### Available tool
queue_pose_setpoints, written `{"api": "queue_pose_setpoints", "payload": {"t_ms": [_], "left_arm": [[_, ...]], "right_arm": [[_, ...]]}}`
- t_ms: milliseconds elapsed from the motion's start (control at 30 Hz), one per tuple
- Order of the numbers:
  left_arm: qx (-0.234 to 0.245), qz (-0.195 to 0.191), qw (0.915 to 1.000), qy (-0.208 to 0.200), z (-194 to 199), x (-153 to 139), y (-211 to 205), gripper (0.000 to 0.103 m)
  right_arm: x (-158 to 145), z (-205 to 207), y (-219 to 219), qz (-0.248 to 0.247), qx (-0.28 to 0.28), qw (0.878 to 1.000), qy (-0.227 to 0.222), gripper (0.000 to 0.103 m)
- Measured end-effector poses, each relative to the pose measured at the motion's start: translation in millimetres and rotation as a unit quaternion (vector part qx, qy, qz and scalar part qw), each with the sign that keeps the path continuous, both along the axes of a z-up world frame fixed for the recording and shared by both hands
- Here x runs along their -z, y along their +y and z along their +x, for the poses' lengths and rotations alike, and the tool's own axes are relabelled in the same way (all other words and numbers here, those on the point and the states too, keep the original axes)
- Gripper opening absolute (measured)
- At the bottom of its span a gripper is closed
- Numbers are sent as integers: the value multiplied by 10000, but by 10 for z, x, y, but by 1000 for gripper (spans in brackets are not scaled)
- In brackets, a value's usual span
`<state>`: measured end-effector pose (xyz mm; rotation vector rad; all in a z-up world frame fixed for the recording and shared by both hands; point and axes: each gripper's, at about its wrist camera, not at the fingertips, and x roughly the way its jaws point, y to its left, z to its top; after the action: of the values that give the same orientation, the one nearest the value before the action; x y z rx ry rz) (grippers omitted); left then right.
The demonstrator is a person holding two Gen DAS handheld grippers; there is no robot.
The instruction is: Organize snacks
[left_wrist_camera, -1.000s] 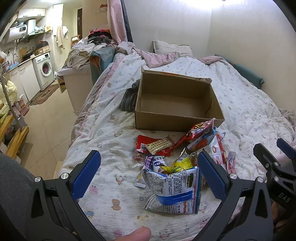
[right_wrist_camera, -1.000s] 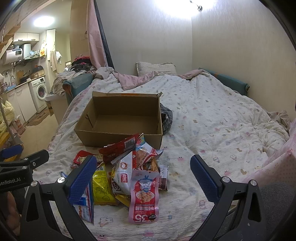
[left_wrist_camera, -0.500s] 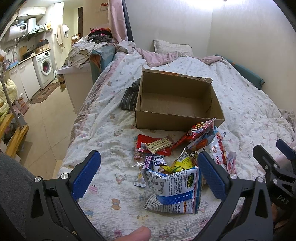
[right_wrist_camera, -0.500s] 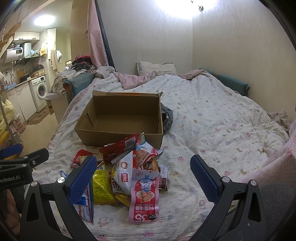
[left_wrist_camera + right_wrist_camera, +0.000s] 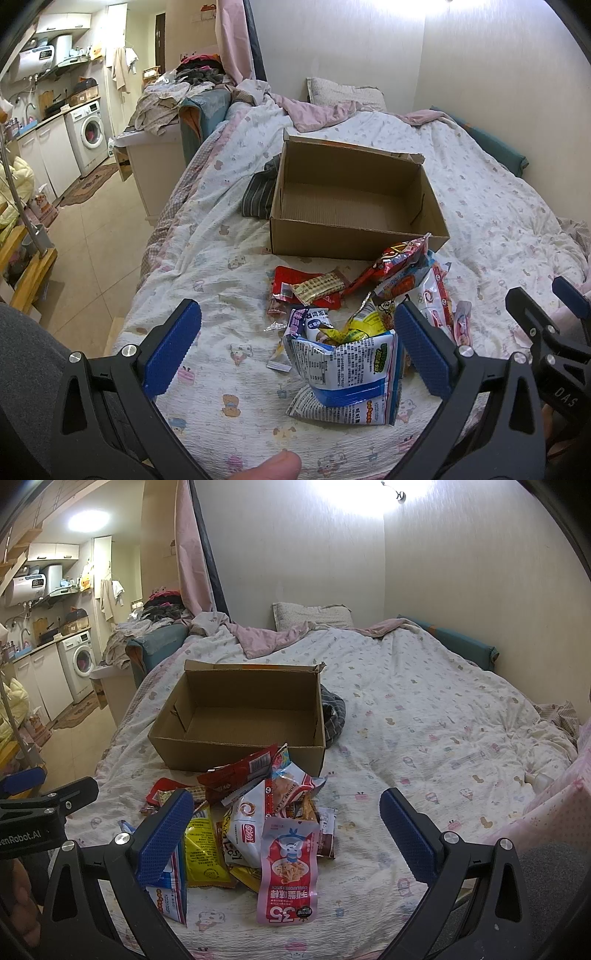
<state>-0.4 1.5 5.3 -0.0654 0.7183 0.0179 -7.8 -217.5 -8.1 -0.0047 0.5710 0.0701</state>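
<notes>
With both my grippers wide open and empty, the pink foil snack pouch (image 5: 289, 867) lies lengthwise between my right gripper's (image 5: 284, 834) jaws, before the empty brown cardboard box (image 5: 240, 716).

dim room, wall lamp (image 5: 360, 494) glare, fisheye bending, dark corners.

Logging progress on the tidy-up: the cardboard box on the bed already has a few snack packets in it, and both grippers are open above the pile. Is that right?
Not quite. The cardboard box is empty; the left wrist view shows its bare floor. The snack packets all lie on the bed in front of it. The left gripper and right gripper are open, as you said.
</notes>
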Motion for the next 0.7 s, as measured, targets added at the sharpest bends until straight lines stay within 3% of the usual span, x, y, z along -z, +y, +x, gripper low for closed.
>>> {"api": "queue_pose_setpoints", "payload": {"t_ms": [533,700], "left_arm": [[15,-34,10000,39,-1,7,10,103],[-10,-83,9996,278,23,56,23,103]], "right_arm": [[-22,8,-7,16,10,10000,17,103],[13,24,-86,144,109,9998,118,103]]}}
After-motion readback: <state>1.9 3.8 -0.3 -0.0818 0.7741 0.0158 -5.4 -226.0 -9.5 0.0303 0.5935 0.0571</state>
